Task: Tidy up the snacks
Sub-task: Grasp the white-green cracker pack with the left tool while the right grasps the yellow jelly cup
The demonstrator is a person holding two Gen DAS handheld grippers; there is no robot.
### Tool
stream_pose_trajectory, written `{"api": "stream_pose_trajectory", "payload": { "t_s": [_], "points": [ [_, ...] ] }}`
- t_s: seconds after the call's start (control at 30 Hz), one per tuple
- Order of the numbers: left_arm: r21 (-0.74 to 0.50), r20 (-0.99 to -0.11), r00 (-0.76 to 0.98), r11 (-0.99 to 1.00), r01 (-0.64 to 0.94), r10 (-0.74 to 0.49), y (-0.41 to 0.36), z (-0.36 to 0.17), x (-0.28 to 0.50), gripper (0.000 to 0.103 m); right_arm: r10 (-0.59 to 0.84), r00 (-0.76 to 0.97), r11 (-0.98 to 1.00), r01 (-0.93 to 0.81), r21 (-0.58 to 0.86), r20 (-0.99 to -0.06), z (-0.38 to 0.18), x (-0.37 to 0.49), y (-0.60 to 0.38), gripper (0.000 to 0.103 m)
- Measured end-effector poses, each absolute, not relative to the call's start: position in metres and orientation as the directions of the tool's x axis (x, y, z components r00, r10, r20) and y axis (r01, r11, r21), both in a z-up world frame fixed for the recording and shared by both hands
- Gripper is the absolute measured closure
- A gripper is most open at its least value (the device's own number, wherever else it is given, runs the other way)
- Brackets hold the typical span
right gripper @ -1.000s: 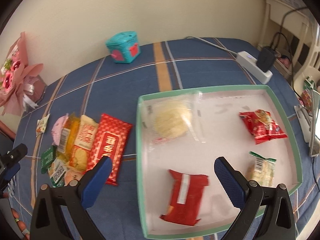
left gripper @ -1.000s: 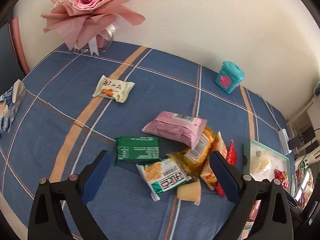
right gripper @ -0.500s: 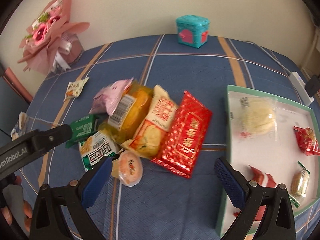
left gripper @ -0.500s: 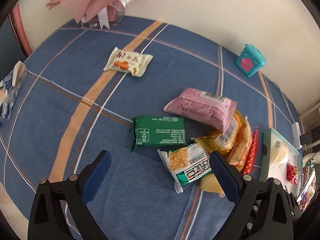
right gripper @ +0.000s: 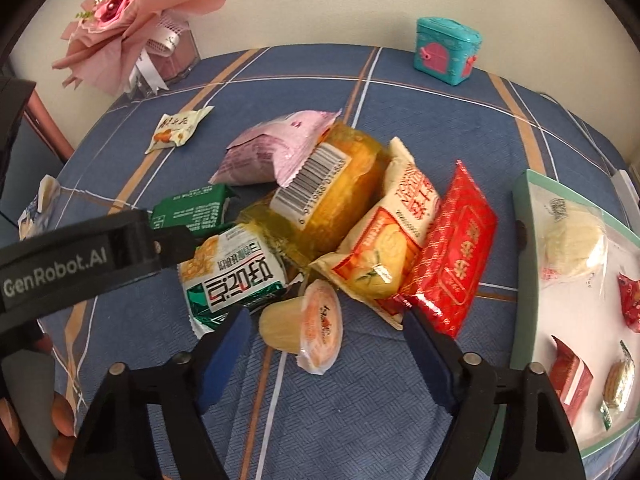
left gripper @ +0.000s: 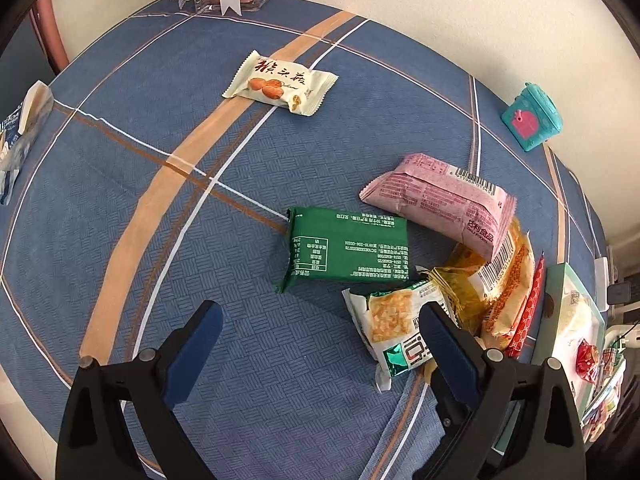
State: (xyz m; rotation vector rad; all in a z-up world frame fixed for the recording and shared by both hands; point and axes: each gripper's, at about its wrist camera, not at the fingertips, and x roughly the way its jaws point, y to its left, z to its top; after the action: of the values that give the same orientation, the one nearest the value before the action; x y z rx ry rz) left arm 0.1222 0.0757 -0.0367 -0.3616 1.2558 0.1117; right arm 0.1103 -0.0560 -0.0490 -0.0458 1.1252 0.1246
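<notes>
Right wrist view: a few snacks lie in the tray [right gripper: 520, 216] at the tabletop's right edge. Most of the pile [right gripper: 340, 216] waits mid-table; the right gripper [right gripper: 326, 334] gapes around a jelly cup [right gripper: 304, 322], and the left gripper [left gripper: 320, 330] is spread wide and empty.

I see a surface [left gripper: 132, 184] under a blue cloth with orange and white stripes. Directly on it: green packet [left gripper: 348, 250], cream nut packet [left gripper: 280, 82] well apart, jelly cup [right gripper: 308, 322], red packet [right gripper: 456, 248], teal box [right gripper: 446, 50], green-rimmed tray [right gripper: 520, 240], bouquet vase [right gripper: 168, 60]. Pink packet [right gripper: 280, 148] leans on the pile's yellow pack [right gripper: 340, 196].
</notes>
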Motion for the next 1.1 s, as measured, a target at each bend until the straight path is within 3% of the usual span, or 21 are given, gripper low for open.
{"api": "stream_pose_trajectory", "payload": {
  "t_s": [0.3,0.53,1.1],
  "points": [
    [-0.222,-0.942,0.307,0.938,-0.266,-0.137,0.071,-0.034,0.128,0.004,0.040,0.430,0.986,-0.163,-0.034,-0.902,-0.055,0.110,-0.043,0.038],
    [-0.237,-0.939,0.301,0.945,-0.225,-0.164,0.051,-0.034,0.136,0.004,0.079,0.409,0.988,-0.155,0.016,-0.909,-0.054,0.110,-0.054,0.048],
    [-0.166,-0.960,0.255,0.967,-0.192,-0.114,0.023,-0.061,0.156,0.004,0.102,0.377,0.988,-0.148,0.049,-0.920,-0.059,0.108,-0.072,0.048]
  ]
}}
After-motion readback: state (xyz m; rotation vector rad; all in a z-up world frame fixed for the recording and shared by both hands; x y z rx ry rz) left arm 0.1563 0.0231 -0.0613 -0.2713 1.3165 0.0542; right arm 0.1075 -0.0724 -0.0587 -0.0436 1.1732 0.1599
